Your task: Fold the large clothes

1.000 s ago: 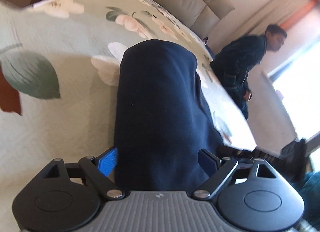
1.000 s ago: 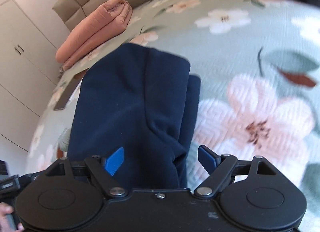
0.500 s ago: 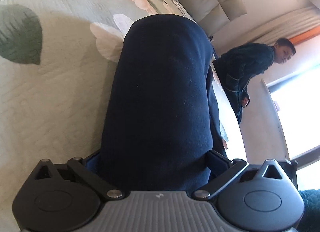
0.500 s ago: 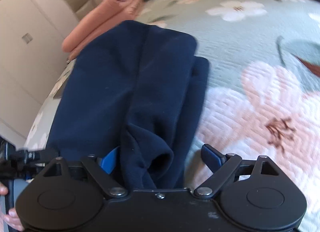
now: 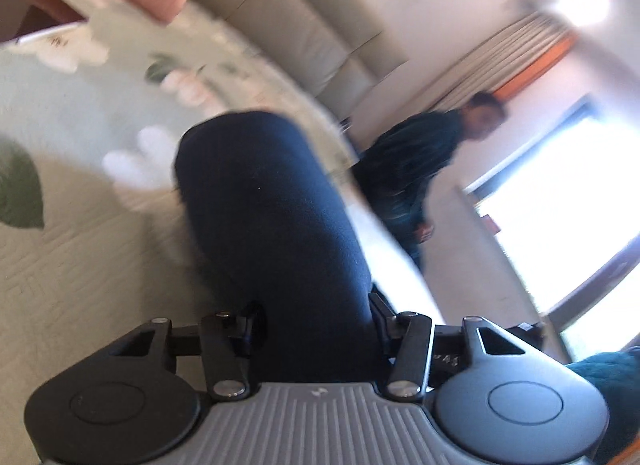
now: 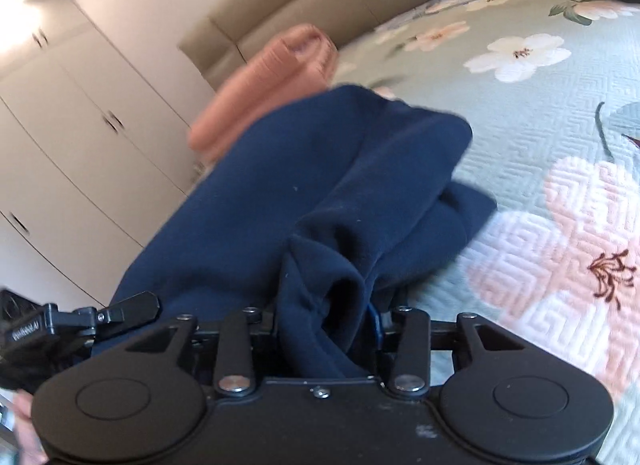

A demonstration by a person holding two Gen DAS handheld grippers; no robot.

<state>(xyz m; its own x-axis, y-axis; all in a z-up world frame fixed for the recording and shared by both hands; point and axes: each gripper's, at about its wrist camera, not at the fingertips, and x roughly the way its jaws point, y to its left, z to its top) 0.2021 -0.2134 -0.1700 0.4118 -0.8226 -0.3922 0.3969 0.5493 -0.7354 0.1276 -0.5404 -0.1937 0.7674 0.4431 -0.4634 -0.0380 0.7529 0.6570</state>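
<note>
The navy fleece garment (image 6: 320, 193) lies on the floral bedspread (image 6: 540, 125) of the bed, occupying the centre of both wrist views, with its near edge raised off the quilt. The left hand-held gripper (image 5: 316, 317) has just been closing, and its jaws now clamp a thick, rounded fold of the garment at the lower centre of the frame. The right hand-held gripper (image 6: 328, 325) has likewise just been closing and grasps a bunched, rolled hem at the lower centre of its frame. The fabric appears soft, thick and limp: it drapes, creases readily and holds no shape of its own. It is judged moderately heavy for cloth, not fragile, and its napped surface is unlikely to slip between the pads. Several layers sit in each grip, so a layer may slide out under tension. The most suitable hold is at the two corners of one edge, well apart, so the panel hangs flat. A folded pink blanket (image 6: 264, 85) lies beyond the garment, toward the upper left.
</note>
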